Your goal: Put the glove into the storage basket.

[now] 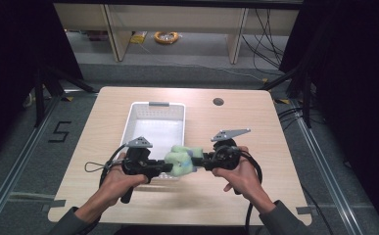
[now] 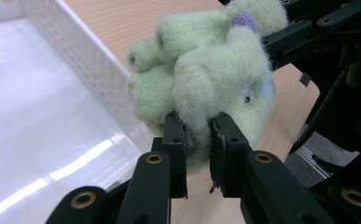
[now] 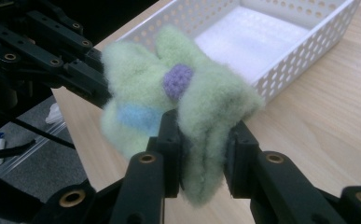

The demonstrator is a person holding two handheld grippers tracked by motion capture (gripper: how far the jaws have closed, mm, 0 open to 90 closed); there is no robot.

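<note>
A pale green plush toy is pinched from both sides, the left gripper clamped on one fold and the right gripper on another. It is held clear of the wooden table, at the near rim of a white perforated basket. Both hands are angled inward, forearms entering from below.

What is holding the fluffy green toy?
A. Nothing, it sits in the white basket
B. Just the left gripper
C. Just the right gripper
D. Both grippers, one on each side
D. The left gripper and the right gripper each pinch a fold of the green plush toy, holding it up between them at the near end of the white basket.
</note>
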